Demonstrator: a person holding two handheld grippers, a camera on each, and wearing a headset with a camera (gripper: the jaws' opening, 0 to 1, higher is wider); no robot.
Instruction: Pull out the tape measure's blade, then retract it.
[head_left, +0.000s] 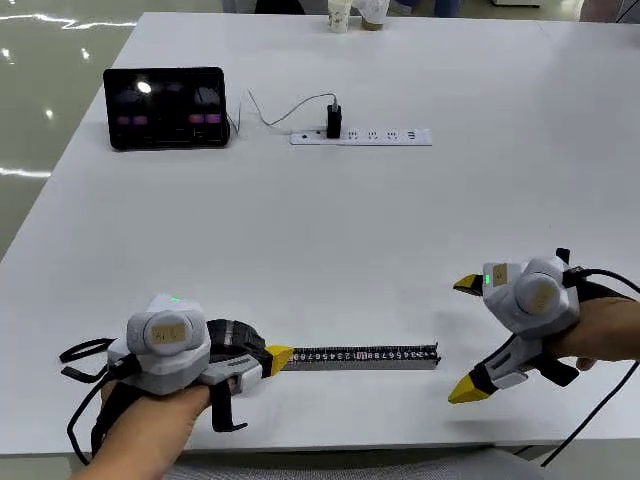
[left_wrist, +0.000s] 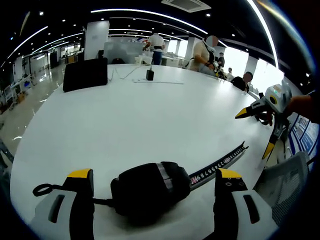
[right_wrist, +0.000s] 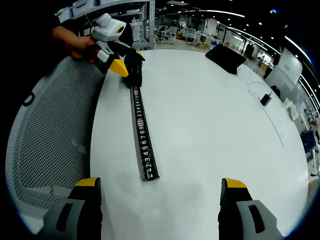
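A black tape measure (head_left: 232, 343) lies on the white table (head_left: 330, 230) near its front edge, with its blade (head_left: 360, 355) pulled out flat to the right. My left gripper (head_left: 255, 348) stands open around the case (left_wrist: 150, 190), a small gap on each side. The blade (left_wrist: 220, 162) runs off to the right. My right gripper (head_left: 467, 339) is open and empty, just past the blade's hooked end (right_wrist: 150, 176), which lies between and ahead of its jaws (right_wrist: 160, 182). From there the blade (right_wrist: 142, 135) leads back to the case (right_wrist: 134, 67) and the left gripper (right_wrist: 120, 62).
A dark tablet (head_left: 165, 105) stands at the back left. A white power strip (head_left: 360, 136) with a black charger (head_left: 334, 120) and thin cable lies mid-back. Cups (head_left: 340, 15) sit at the far edge. A mesh chair (right_wrist: 50, 125) is by the front edge.
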